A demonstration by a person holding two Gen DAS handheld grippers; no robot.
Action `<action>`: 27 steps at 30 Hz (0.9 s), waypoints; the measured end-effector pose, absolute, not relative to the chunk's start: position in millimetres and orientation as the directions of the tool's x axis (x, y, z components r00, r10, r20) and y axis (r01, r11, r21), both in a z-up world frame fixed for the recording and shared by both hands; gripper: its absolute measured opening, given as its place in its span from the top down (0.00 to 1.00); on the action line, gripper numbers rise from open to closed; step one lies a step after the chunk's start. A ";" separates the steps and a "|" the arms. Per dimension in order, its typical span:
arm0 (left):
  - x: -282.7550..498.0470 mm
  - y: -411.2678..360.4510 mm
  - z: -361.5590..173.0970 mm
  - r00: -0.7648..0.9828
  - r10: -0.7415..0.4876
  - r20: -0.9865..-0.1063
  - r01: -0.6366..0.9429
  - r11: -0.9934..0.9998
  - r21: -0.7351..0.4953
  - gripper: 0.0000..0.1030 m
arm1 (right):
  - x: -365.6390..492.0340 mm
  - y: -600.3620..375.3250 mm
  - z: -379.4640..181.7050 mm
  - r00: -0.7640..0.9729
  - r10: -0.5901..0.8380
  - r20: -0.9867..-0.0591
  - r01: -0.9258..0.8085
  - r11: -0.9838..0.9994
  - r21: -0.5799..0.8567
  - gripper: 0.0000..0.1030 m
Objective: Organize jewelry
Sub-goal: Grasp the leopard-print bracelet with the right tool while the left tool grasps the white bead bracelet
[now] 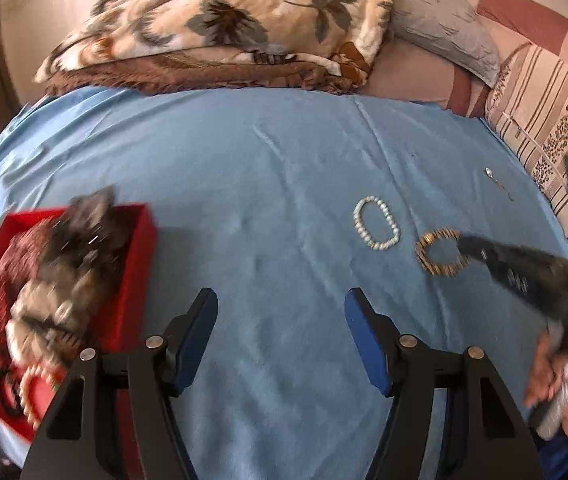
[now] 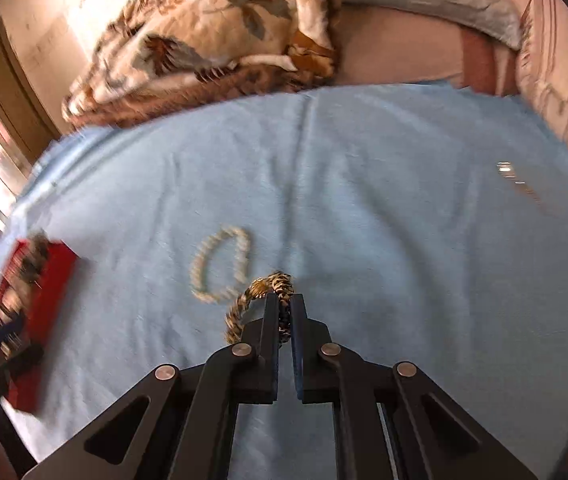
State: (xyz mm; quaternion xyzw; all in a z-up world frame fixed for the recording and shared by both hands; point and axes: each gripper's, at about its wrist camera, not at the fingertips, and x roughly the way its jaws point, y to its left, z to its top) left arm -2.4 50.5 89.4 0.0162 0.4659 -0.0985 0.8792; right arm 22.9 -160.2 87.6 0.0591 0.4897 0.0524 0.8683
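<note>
A gold bracelet [image 2: 258, 292] lies on the blue cloth [image 2: 364, 220], and my right gripper [image 2: 283, 308] is shut on its right side. In the left wrist view the same bracelet [image 1: 438, 256] shows with the right gripper [image 1: 464, 245] at its right edge. A white pearl bracelet [image 1: 377, 222] lies just left of it; it also shows in the right wrist view [image 2: 220, 268]. A red jewelry box [image 1: 136, 264] full of jewelry sits at the left. My left gripper [image 1: 282, 304] is open and empty above the cloth, to the right of the box.
A small silver pendant on a thin chain [image 1: 498, 182] lies at the far right of the cloth. A floral blanket [image 1: 224, 20] and pillows [image 1: 444, 28] lie behind the cloth. The box shows in the right wrist view [image 2: 50, 292] at the left.
</note>
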 end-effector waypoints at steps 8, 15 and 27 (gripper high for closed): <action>65.7 0.4 53.9 0.501 -0.168 -0.849 0.261 0.965 -0.036 0.38 | 25.1 -183.0 65.2 0.458 0.192 -0.868 0.011 0.975 0.221 0.80; 96.3 -19.0 26.9 0.439 -0.217 -0.872 0.300 0.950 -0.085 0.49 | 30.2 -178.5 56.7 0.441 0.201 -0.875 0.015 0.973 0.231 0.80; 94.9 -39.3 20.6 0.530 -0.148 -0.835 0.314 0.949 0.031 0.87 | 36.4 -181.9 51.4 0.444 0.218 -0.869 0.051 0.962 0.267 0.80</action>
